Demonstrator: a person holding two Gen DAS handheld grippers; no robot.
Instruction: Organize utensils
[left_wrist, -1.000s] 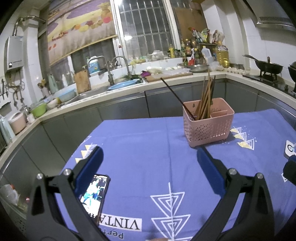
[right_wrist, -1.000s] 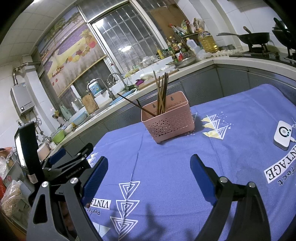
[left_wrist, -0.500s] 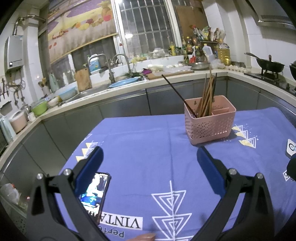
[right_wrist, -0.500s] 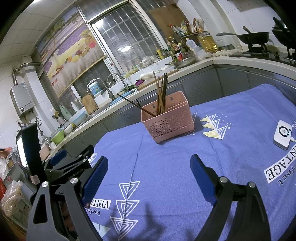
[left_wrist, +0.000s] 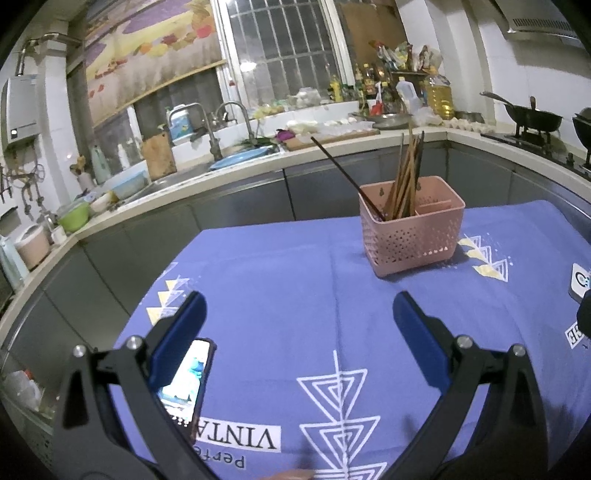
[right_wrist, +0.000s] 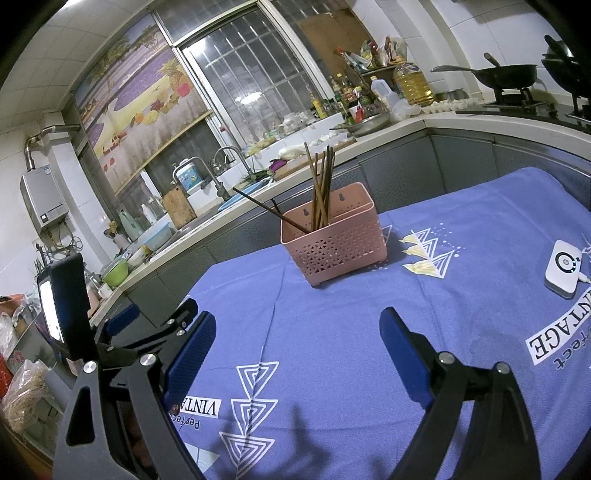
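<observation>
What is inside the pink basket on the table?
The pink basket holds a bundle of brown chopsticks in one compartment, one dark stick leaning out. The neighbouring compartment looks empty; its bottom is hidden by the walls.

Left tongs (left_wrist: 297, 314): black angular frame arms, silver screw heads at the pivots, flat blue textured pads (left_wrist: 417, 334) on the finger insides. Right tongs (right_wrist: 295, 338): same build, black arms, silver screws, ribbed blue pads (right_wrist: 400, 352). No sleeve visible.
</observation>
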